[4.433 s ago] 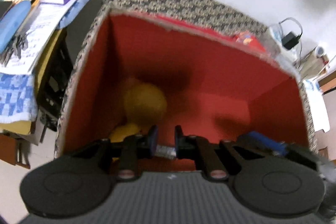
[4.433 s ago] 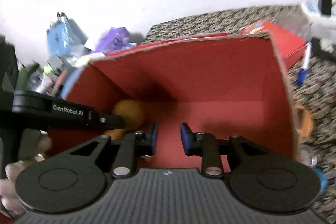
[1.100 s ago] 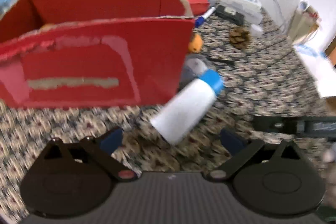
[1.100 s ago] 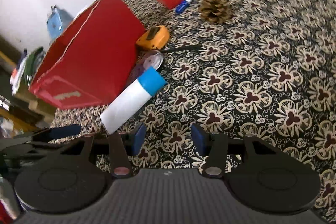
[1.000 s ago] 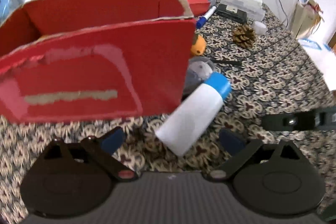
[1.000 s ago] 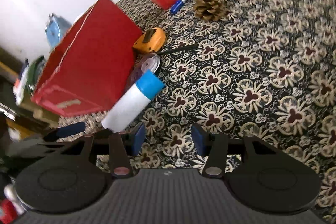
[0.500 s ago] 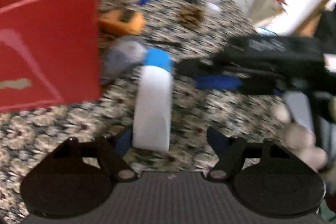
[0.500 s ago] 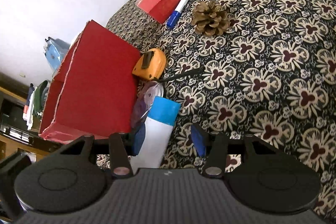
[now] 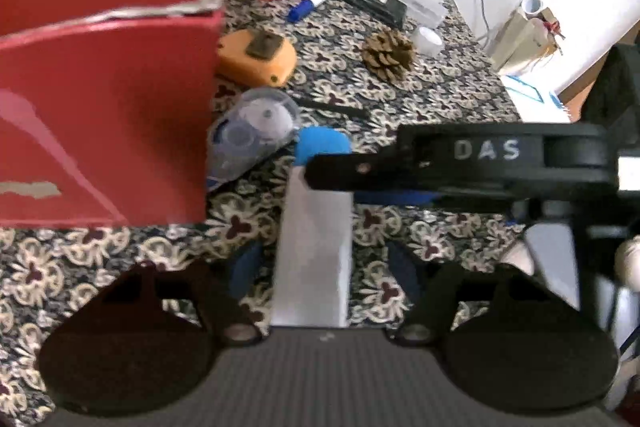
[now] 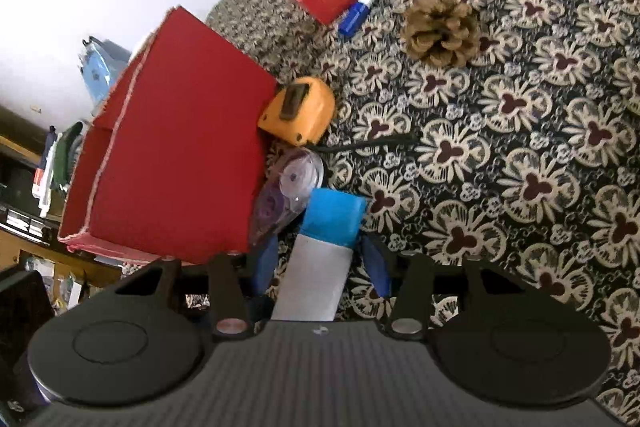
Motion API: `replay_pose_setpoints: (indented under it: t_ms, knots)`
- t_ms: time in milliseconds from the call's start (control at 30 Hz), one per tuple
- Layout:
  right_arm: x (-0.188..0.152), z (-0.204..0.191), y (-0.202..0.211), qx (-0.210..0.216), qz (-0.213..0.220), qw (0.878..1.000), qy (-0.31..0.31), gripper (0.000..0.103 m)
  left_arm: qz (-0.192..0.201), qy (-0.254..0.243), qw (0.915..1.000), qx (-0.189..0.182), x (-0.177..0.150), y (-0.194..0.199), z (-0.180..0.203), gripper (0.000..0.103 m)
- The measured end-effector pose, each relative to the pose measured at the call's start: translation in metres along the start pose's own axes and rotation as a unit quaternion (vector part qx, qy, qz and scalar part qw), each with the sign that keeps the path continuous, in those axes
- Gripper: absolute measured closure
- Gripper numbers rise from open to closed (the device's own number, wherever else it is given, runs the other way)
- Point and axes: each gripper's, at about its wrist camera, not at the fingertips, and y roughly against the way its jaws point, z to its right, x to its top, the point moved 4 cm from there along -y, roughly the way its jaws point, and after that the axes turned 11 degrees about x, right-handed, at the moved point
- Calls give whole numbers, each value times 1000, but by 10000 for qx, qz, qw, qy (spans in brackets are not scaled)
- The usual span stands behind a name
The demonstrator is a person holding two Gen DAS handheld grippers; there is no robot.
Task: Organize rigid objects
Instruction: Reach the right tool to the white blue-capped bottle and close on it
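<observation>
The left tool (image 9: 320, 267) is now straddling the bottom end of the white tube with the blue cap (image 9: 314, 227), its jaws spread and a gap showing on both sides, where a second ago the tube was lying slanted well ahead of it. The right tool (image 10: 322, 267) is closing in on the same tube from the cap end's side, also released, with the tube body running between its blue pads (image 10: 376, 267) and no contact visible; half a second ago the tube was only just entering its span. So both tools are converging on one item, and neither is gripping it yet. The tube is lying on the patterned bench (image 10: 520, 167), just ahead of each tool, its cap touching or nearly touching the clear tape dispenser (image 10: 290, 191) beside the red box (image 10: 180, 163), which stands to the left of both tools. This probably means the tube is the next thing going into the box; one tool should likely clench and the other give way.
</observation>
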Motion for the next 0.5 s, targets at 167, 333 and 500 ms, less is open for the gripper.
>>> replay_pose_setpoints:
  t_ms: [167, 333, 500]
  knots:
    - [-4, -9, -8, -3, -41, 9997, 254, 87, 46, -63, 10000, 46, 1, -4, 7, 41]
    - [-6, -5, -9, 150, -114, 9994, 276, 89, 2, 14, 10000, -64, -1, -2, 2, 44]
    - [-10, 7, -2, 583, -155, 9980, -171, 94, -48, 127, 9997, -198, -9, 3, -2, 47]
